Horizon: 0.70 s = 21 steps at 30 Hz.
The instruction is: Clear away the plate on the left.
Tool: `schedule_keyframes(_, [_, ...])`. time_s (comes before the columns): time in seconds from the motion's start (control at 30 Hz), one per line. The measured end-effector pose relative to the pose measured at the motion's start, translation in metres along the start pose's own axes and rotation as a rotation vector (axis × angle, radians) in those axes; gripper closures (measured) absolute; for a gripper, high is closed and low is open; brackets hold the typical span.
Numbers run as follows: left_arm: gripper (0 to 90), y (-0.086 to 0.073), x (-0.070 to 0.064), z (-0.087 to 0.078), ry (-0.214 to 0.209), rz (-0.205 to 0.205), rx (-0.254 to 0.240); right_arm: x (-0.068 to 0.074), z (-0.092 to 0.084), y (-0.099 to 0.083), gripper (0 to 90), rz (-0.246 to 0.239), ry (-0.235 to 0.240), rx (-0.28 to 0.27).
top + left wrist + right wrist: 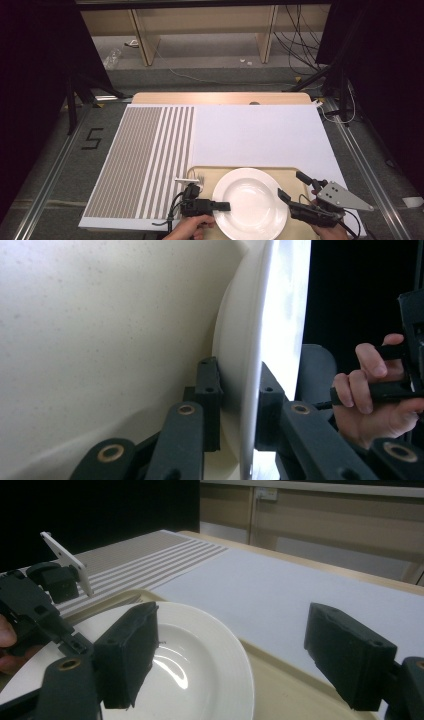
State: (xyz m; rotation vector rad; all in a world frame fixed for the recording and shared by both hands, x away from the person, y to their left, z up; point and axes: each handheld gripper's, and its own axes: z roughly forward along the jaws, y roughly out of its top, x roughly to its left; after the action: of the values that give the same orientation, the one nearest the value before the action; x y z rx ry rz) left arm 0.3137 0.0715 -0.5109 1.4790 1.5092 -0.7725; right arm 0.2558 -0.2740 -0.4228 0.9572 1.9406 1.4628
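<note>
Left gripper (224, 205): jaws closed on the white plate's (252, 200) nine-o'clock rim, one above, one beneath; keep the clamp firm and the lift level. Right gripper (292, 186): jaws wide apart and empty at the plate's three o'clock. Plate rests on the beige tray (210, 173), fork (189, 178) at its ten o'clock.

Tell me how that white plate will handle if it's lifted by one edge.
The white plate looks rigid, likely ceramic, so it shouldn't flex. Its glossy rim, pinched between the left gripper jaws, may slip. Held only at one side, it will probably sag, and could chip if dropped.
</note>
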Motion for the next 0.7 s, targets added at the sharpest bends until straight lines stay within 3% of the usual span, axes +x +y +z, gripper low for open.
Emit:
schedule_keyframes(0.1, [76.7,0.000,0.000,0.000,0.018,0.023,0.003,0.000,0.000,0.000,22.5,-0.001,0.001,0.000])
schedule_keyframes(0.2, [76.0,0.000,0.002,0.001,0.043,0.014,0.013,0.000,0.000,0.000,22.5,-0.003,0.003,0.003])
schedule_keyframes(0.37, [73.2,0.000,0.000,0.000,0.050,0.043,0.015,-0.001,0.001,0.000,22.5,0.000,0.004,-0.002])
schedule_keyframes(0.53, [65.2,0.002,-0.008,-0.006,0.082,0.156,-0.019,0.000,0.001,0.000,22.6,-0.002,0.005,-0.001])
schedule_keyframes(0.7, [51.6,0.002,-0.017,-0.006,0.131,0.236,0.000,0.000,0.001,0.000,22.5,0.000,0.004,0.008])
